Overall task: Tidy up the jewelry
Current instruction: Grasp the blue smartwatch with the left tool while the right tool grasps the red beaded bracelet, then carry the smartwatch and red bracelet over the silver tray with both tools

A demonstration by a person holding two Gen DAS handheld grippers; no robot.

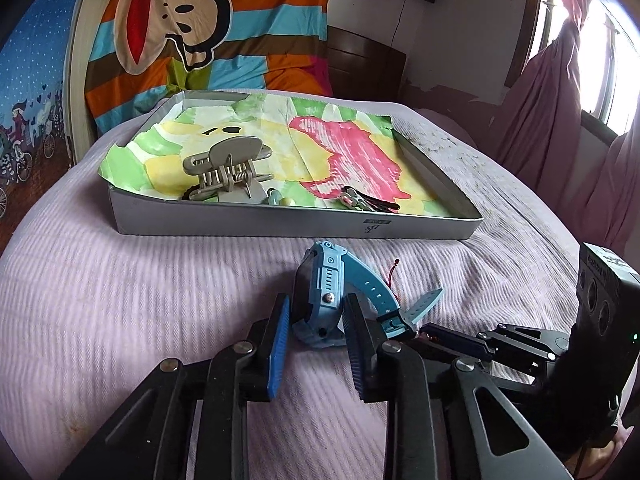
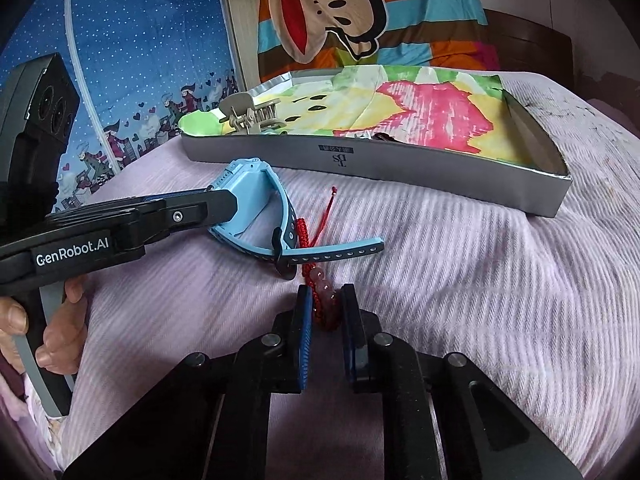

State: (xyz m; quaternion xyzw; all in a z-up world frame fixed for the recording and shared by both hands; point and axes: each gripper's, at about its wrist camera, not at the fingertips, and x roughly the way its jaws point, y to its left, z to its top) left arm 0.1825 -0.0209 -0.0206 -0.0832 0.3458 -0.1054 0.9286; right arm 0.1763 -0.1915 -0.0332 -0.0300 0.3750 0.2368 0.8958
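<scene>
Left wrist view: left gripper (image 1: 318,320) has its jaws clamped on the blue watch (image 1: 326,280), on the bed (image 1: 140,280) just near of the tray (image 1: 280,226); hair claw (image 1: 228,168) and small pieces already lie inside.
Right wrist view: right gripper (image 2: 326,312) has its jaws closed on the red bead bracelet (image 2: 322,284), on the bed near the tray.
Left to do: both pieces into the tray.

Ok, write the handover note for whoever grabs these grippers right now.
Left gripper: straddling the blue watch on the bed; pads look against its case.
Right gripper: closed around the red bead bracelet, which lies on the bed under the watch strap.
Done: hair claw and some small pieces are already in the box.
Left: lift watch and bracelet and set both in the box.
</scene>
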